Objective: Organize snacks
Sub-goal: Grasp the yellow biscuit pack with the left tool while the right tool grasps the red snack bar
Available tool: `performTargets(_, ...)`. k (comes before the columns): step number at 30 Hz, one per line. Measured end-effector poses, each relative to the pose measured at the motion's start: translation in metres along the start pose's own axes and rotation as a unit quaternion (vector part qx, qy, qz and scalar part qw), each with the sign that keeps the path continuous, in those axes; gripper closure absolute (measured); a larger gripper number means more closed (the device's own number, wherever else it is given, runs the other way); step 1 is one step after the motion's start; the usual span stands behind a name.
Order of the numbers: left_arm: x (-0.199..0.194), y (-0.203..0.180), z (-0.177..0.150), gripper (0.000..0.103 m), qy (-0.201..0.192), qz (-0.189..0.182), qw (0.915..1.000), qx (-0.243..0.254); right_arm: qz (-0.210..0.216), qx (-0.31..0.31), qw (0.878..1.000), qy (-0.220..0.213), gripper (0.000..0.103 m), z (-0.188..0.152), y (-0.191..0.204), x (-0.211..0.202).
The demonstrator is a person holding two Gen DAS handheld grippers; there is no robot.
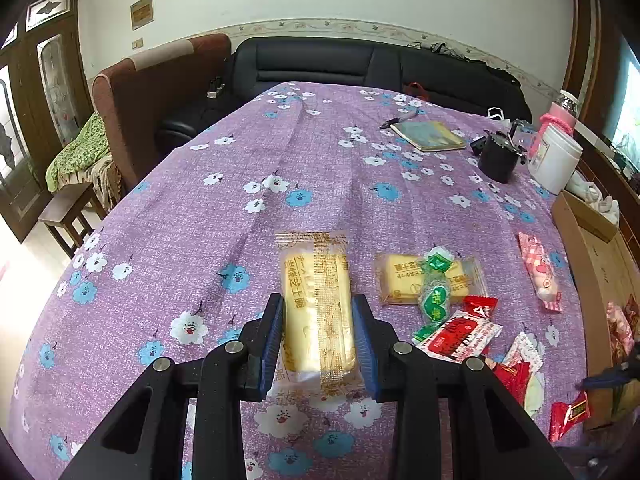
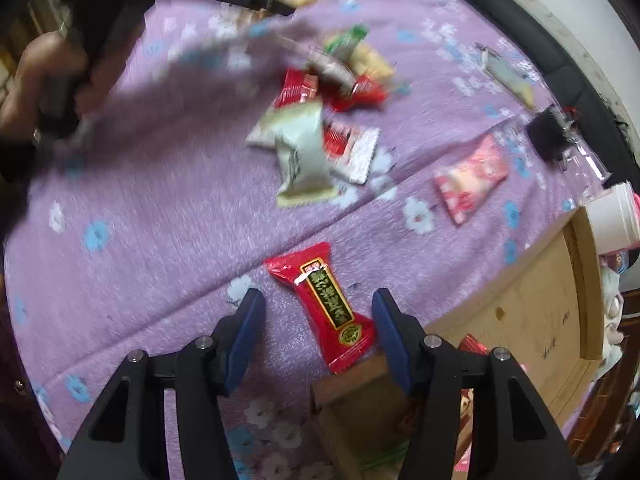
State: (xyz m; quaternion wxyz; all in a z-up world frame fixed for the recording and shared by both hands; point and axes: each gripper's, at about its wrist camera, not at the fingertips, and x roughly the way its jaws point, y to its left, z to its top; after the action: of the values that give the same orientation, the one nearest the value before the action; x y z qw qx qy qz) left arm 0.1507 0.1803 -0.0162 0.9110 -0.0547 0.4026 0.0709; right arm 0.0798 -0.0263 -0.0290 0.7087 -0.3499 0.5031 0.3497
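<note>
My left gripper [image 1: 319, 312] is shut on a long yellow cake bar in a clear wrapper [image 1: 316, 300], its blue pads pressing both long sides, just above the purple flowered tablecloth [image 1: 200, 208]. A second yellow cake pack [image 1: 400, 282], green candies [image 1: 434, 300] and red packets [image 1: 456, 334] lie to its right. My right gripper [image 2: 318, 312] is open, its fingers either side of a red candy packet [image 2: 324, 304] lying at the edge of a cardboard box [image 2: 520, 312]. White and red packets [image 2: 304, 152] and a pink pack [image 2: 470, 178] lie beyond.
The cardboard box [image 1: 596, 280] sits at the table's right edge with several snacks inside. A notebook [image 1: 430, 136], pen, black cup [image 1: 498, 158] and white jar [image 1: 554, 158] stand at the far right. A sofa lies behind the table.
</note>
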Motion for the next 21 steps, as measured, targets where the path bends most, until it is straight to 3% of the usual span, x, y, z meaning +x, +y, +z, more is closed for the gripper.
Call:
performTargets(2, -0.001, 0.0, 0.0, 0.067, -0.001, -0.002, 1.0, -0.002, 0.004, 0.01, 1.0, 0.01, 0.086, 0.003, -0.003, 0.001)
performTargets(3, -0.002, 0.001, 0.0, 0.067, -0.001, -0.004, 1.0, -0.003, -0.012, 0.014, 1.0, 0.012, 0.086, 0.004, -0.002, 0.002)
performTargets(6, -0.003, 0.003, 0.001, 0.067, -0.001, -0.01, 0.9999, -0.008, -0.009, 0.065, 0.998, -0.018, 0.086, 0.01, -0.005, -0.001)
performTargets(10, -0.007, 0.002, 0.0, 0.067, -0.007, -0.015, 0.9999, -0.005, 0.008, 0.213, 0.974, -0.073, 0.086, 0.013, -0.019, 0.002)
performTargets(13, -0.008, 0.001, 0.0, 0.067, -0.005, -0.018, 0.9998, -0.003, -0.002, 0.276, 0.956, -0.104, 0.086, 0.008, -0.026, 0.005)
performTargets(16, -0.008, -0.001, -0.001, 0.067, -0.005, -0.017, 0.9998, 0.0, -0.015, 0.296, 0.947, -0.127, 0.084, 0.001, -0.027, 0.005)
performTargets(21, -0.005, 0.001, 0.0, 0.067, -0.001, -0.02, 0.9998, -0.004, -0.045, 0.273, 0.949, -0.148, 0.081, -0.003, -0.007, 0.005)
